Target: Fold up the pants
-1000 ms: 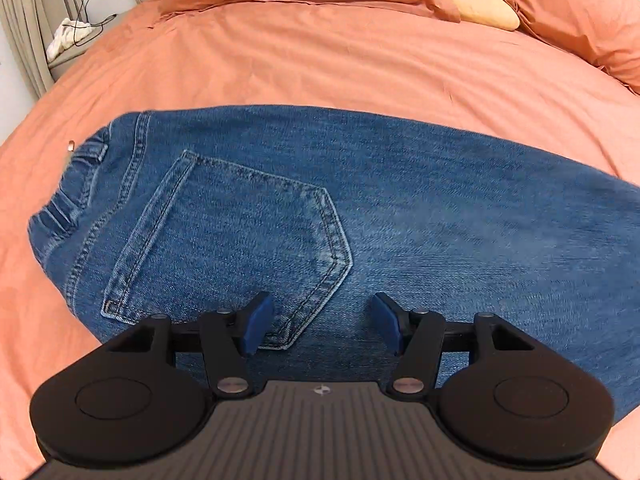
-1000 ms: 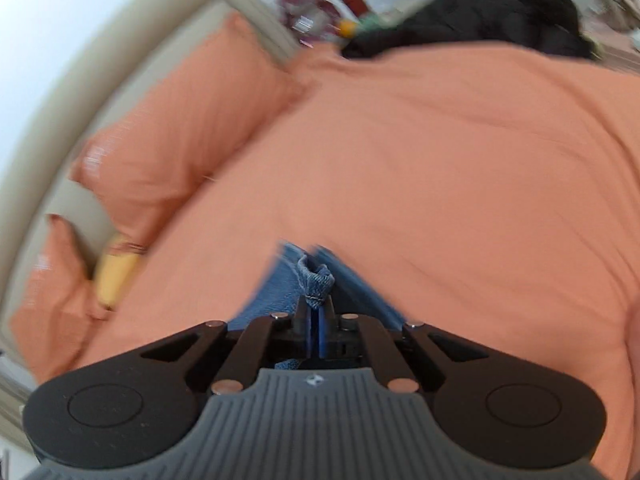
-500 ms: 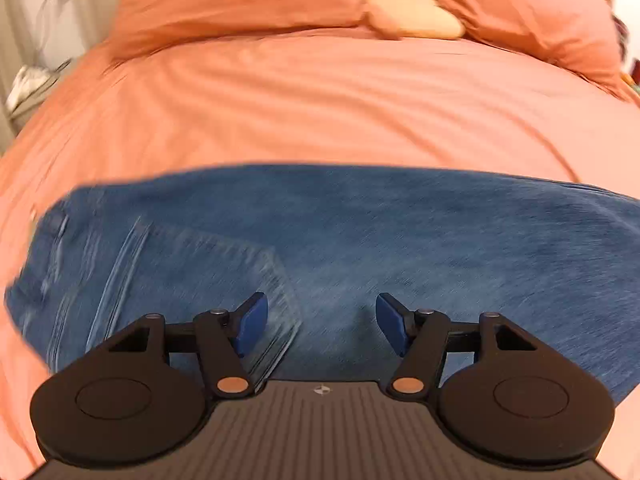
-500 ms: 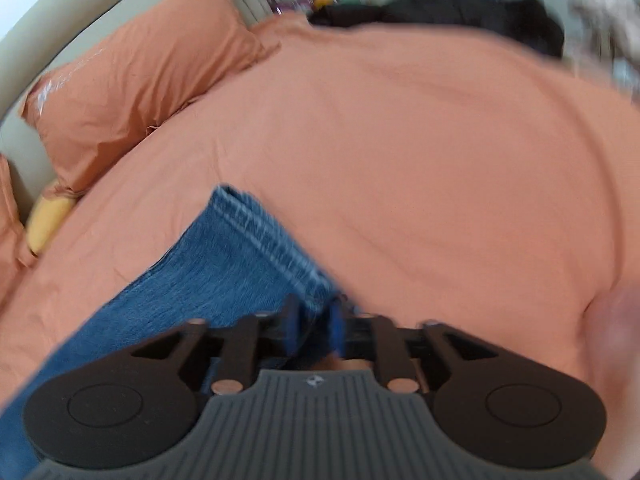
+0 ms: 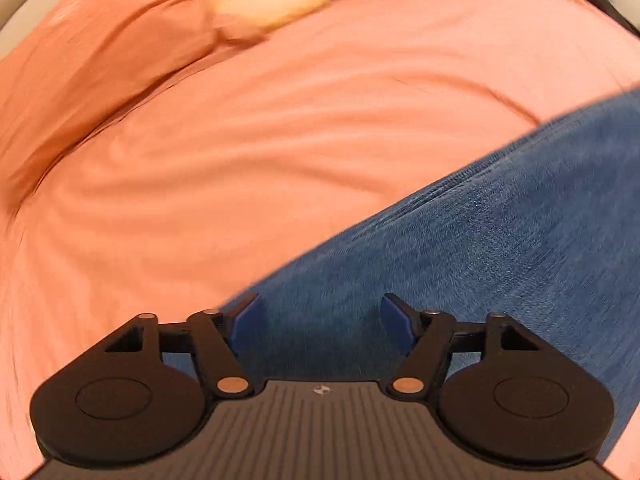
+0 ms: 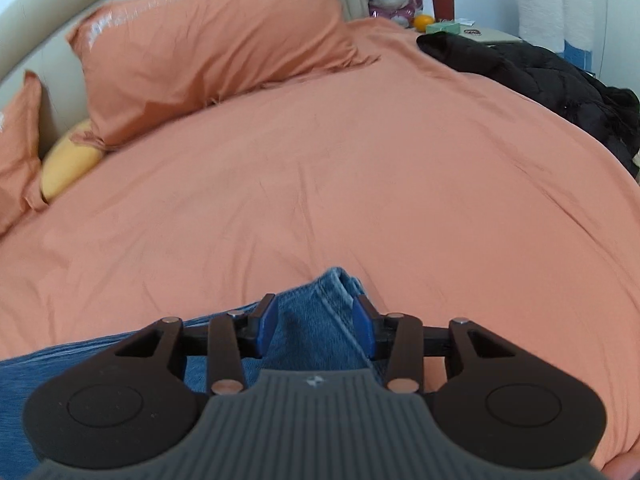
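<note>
Blue jeans [image 5: 480, 248] lie flat on the orange bedcover [image 5: 248, 152], running up to the right in the left wrist view. My left gripper [image 5: 320, 322] hangs over their near edge. Its jaws are opening wide, and denim lies only beneath them, not pinched. In the right wrist view the leg's hemmed end [image 6: 334, 286] rests on the bedcover [image 6: 360, 168]. My right gripper [image 6: 315, 328] straddles that end, jaws opening. Its blue pads [image 6: 265, 330] stand on either side of the denim without pressing on it.
Orange pillows [image 6: 208, 44] and a yellow cushion [image 6: 68, 164] lie at the head of the bed. A black jacket [image 6: 540, 72] is heaped on the far right of the bed. A bedside table [image 6: 472, 34] beyond it holds a plush toy, a cup and an orange.
The right gripper was shut on the leg's hem and has let go; the hem now lies on the bed. The left gripper slid from the back pocket along the leg, rolled, and opened wider.
</note>
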